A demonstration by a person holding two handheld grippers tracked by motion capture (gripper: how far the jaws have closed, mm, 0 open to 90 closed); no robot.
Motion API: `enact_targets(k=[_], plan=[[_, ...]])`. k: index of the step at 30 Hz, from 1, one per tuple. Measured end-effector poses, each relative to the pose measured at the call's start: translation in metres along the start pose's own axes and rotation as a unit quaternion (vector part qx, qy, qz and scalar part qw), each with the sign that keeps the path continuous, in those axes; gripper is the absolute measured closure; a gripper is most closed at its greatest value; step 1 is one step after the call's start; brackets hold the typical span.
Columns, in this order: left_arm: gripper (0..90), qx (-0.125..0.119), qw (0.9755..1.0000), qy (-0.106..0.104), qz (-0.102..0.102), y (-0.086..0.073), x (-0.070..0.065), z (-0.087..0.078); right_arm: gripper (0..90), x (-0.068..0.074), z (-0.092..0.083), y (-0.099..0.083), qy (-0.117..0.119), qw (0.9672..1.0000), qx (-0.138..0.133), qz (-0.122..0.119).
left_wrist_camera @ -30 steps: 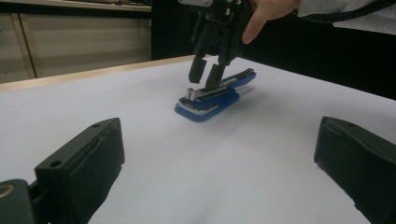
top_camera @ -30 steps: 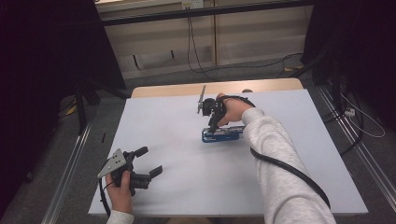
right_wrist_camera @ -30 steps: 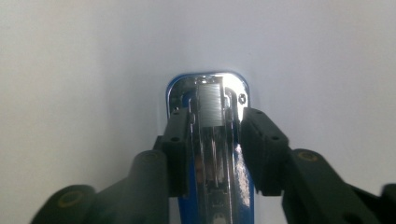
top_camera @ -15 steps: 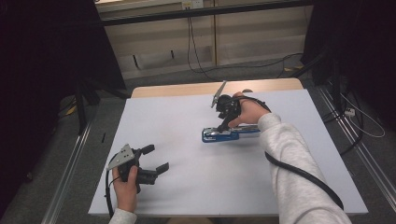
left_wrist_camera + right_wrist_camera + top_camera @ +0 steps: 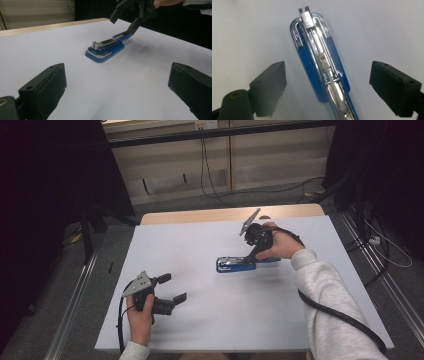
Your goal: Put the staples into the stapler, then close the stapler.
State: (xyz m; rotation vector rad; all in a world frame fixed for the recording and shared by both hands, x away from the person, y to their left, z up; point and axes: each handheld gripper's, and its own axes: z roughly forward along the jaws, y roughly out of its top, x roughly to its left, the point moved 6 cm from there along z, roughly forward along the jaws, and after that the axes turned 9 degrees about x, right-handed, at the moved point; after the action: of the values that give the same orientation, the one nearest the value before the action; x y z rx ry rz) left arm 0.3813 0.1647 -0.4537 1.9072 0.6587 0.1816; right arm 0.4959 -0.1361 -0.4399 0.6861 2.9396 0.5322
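Glossy blue plastic stapler (image 5: 322, 65) with shiny metal; matt white table (image 5: 200, 250).

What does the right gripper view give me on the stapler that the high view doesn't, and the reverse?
Right gripper view: the stapler's open metal staple channel close up, lying between that gripper's wide-open pads without touching them.

High view: both hands, the left gripper open and well apart from the stapler, the right gripper over the stapler's right end, the white sheet's edges, and the floor beyond.

Both: the blue stapler flat on the white sheet.

A lab-like recording room: a white table (image 5: 210, 320), black curtains (image 5: 45, 195), floor cables (image 5: 220, 190).
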Motion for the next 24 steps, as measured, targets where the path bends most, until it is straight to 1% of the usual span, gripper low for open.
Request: enact_targets(k=[2, 5, 6, 7, 8, 10, 11, 12, 13, 14, 15, 16, 17, 19, 20, 21, 22, 23, 24], plan=[[1.7, 0.002, 1.0000, -0.002, 0.001, 0.001, -0.001, 0.002, 11.3, 0.001, -0.003, -0.006, -0.004, 1.0000, -0.003, 0.007], [1.7, 0.003, 1.0000, -0.003, -0.004, 0.002, -0.001, 0.005, 11.1, 0.003, -0.005, -0.010, -0.009, 0.9999, -0.005, 0.009], [1.8, 0.005, 1.0000, -0.001, -0.006, 0.003, -0.001, 0.006, 11.1, 0.004, -0.006, -0.013, -0.010, 0.9999, -0.004, 0.013], [1.8, 0.006, 1.0000, 0.001, -0.005, 0.004, 0.000, 0.008, 10.2, 0.004, -0.008, -0.020, -0.022, 0.9997, 0.001, 0.014], [1.8, 0.009, 1.0000, 0.001, -0.003, 0.004, 0.000, 0.008, 10.2, 0.004, -0.008, -0.020, -0.022, 0.9997, 0.001, 0.014], [1.8, 0.013, 0.9999, 0.001, -0.007, 0.005, 0.001, 0.011, 9.7, 0.006, -0.010, -0.026, -0.019, 0.9996, -0.005, 0.021], [1.8, 0.016, 0.9999, 0.001, -0.005, 0.005, 0.001, 0.013, 8.5, 0.006, -0.013, -0.032, -0.027, 0.9991, -0.009, 0.032], [1.8, 0.017, 0.9998, -0.001, -0.007, 0.006, 0.000, 0.015, 8.5, 0.006, -0.013, -0.032, -0.027, 0.9991, -0.009, 0.032], [1.8, 0.023, 0.9997, -0.001, -0.007, 0.005, 0.001, 0.017, 8.6, 0.006, -0.015, -0.036, -0.026, 0.9987, -0.016, 0.041], [1.8, 0.025, 0.9997, -0.002, -0.007, 0.006, 0.001, 0.018, 8.8, 0.006, -0.017, -0.039, -0.026, 0.9982, -0.020, 0.050], [1.8, 0.027, 0.9996, 0.002, -0.005, 0.007, 0.001, 0.020, 8.4, 0.005, -0.020, -0.043, -0.034, 0.9976, -0.021, 0.056], [1.8, 0.029, 0.9996, 0.002, -0.005, 0.007, 0.001, 0.021, 8.4, 0.005, -0.022, -0.047, -0.041, 0.9972, -0.024, 0.058], [1.8, 0.033, 0.9994, -0.001, -0.007, 0.007, 0.001, 0.023, 9.1, 0.005, -0.024, -0.049, -0.040, 0.9970, -0.028, 0.061], [1.8, 0.033, 0.9994, -0.001, -0.007, 0.008, 0.002, 0.026, 9.3, 0.006, -0.026, -0.056, -0.045, 0.9962, -0.032, 0.067], [1.9, 0.030, 0.9995, 0.000, -0.013, 0.009, 0.002, 0.028, 9.3, 0.006, -0.027, -0.059, -0.048, 0.9957, -0.032, 0.073], [2.0, 0.035, 0.9993, 0.003, -0.011, 0.009, 0.004, 0.029, 9.4, 0.007, -0.027, -0.062, -0.051, 0.9956, -0.032, 0.071], [2.3, 0.038, 0.9992, 0.007, -0.011, 0.009, 0.004, 0.030, 9.6, 0.007, -0.028, -0.068, -0.058, 0.9947, -0.031, 0.079], [2.3, 0.040, 0.9991, 0.009, -0.009, 0.010, 0.005, 0.031, 9.6, 0.007, -0.028, -0.068, -0.058, 0.9947, -0.031, 0.079], [2.4, 0.039, 0.9991, 0.007, -0.011, 0.011, 0.004, 0.032, 9.6, 0.007, -0.027, -0.071, -0.061, 0.9946, -0.031, 0.079]])
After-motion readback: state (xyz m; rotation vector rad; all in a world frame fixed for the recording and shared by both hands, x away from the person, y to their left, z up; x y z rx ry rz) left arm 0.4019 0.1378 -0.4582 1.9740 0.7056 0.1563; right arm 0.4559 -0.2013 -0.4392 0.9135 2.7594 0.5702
